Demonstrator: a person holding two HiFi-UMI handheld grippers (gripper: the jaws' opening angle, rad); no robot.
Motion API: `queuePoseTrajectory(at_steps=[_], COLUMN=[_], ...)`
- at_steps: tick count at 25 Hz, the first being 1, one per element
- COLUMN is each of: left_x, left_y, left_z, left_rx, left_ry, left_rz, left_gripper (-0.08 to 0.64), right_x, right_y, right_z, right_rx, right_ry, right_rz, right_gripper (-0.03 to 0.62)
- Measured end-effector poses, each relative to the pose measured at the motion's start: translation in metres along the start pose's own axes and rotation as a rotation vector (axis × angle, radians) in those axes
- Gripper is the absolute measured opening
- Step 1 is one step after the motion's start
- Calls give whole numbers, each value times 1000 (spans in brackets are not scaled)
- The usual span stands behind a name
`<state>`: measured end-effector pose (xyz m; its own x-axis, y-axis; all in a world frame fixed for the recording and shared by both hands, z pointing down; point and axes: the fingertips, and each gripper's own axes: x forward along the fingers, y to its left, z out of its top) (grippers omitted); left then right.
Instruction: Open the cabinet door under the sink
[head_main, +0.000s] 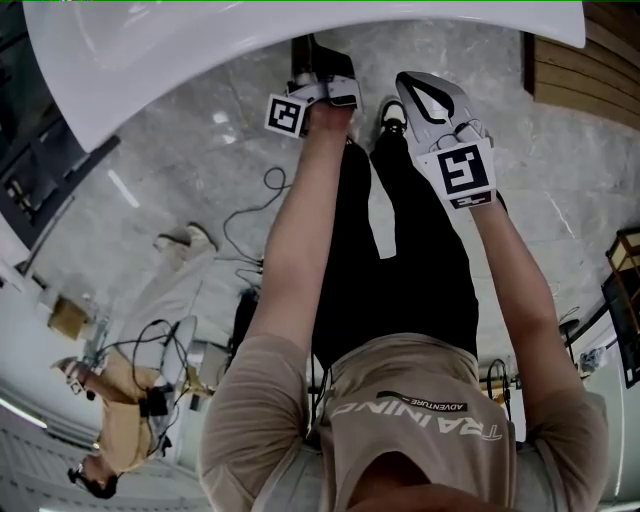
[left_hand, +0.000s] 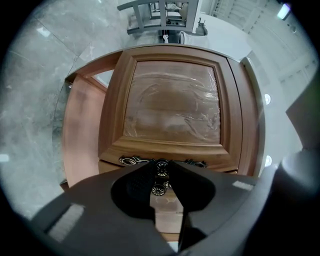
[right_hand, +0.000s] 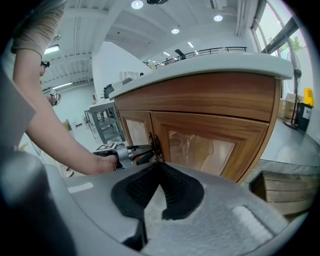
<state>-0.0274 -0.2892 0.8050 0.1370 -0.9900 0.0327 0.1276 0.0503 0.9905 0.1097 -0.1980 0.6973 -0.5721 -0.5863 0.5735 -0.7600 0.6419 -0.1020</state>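
The wooden cabinet under the white sink counter (right_hand: 200, 62) has two doors side by side. The right-hand door (right_hand: 202, 145) has a film-covered panel, which fills the left gripper view (left_hand: 172, 102). Two ornate knobs sit close together where the doors meet. My left gripper (left_hand: 161, 172) is shut on the upper knob (left_hand: 161, 166), with the second knob (left_hand: 158, 189) just behind in the hollow between the jaws. In the right gripper view the left gripper (right_hand: 142, 150) reaches the knobs from the left. My right gripper (right_hand: 159, 165) hangs back from the doors, shut and empty. From the head view the sink rim (head_main: 200, 70) hides the cabinet.
Grey marble floor lies all around. Cables (head_main: 250, 215) trail on it behind me, and another person (head_main: 110, 425) stands farther back. A wooden crate (right_hand: 280, 190) sits right of the cabinet. A metal rack (left_hand: 160, 15) stands beyond the cabinet's far side.
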Motion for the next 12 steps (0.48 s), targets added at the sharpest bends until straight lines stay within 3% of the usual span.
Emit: queuePoseTrajectory(at_steps=[12], left_x=[-4], left_y=[-3], left_z=[1], left_rx=[46], left_ry=[-6], left_rz=[-23], left_gripper=[101], right_x=[6], right_y=[-1], right_z=[-6], right_rx=[22], right_ry=[19], right_rz=[41], right_gripper=[2])
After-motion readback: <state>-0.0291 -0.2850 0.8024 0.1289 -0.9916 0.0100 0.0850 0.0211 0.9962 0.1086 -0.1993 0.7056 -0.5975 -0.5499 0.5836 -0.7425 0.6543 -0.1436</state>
